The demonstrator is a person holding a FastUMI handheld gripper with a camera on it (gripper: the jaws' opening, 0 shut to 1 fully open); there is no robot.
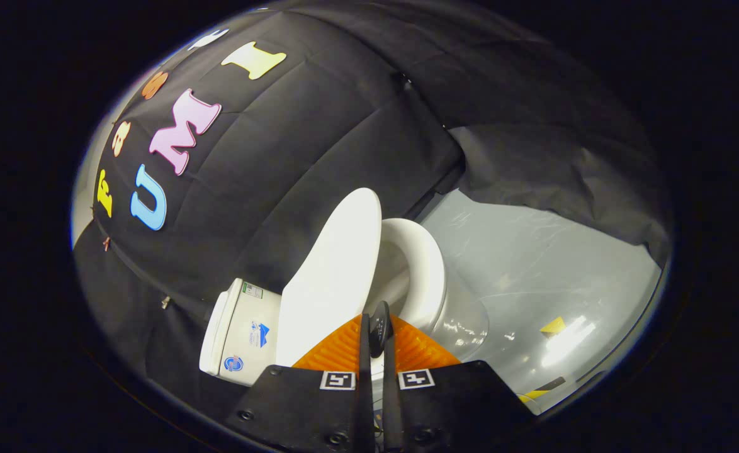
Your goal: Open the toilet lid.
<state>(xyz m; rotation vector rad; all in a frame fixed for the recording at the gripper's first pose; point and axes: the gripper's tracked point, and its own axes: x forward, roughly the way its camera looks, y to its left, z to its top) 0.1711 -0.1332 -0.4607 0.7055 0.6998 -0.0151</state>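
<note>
No legible text. Toilet tank (238, 327) has three stickers: a small one with a green band near its top edge, a blue logo mid-face, a round blue emblem lower down; print too small to read. Each gripper (376, 340) finger base carries a square black-and-white fiducial marker (338, 380), no characters. Fingers nearly together, thin gap.

The tool (377, 327) has its fingers nearly together (a slim gap).
</note>
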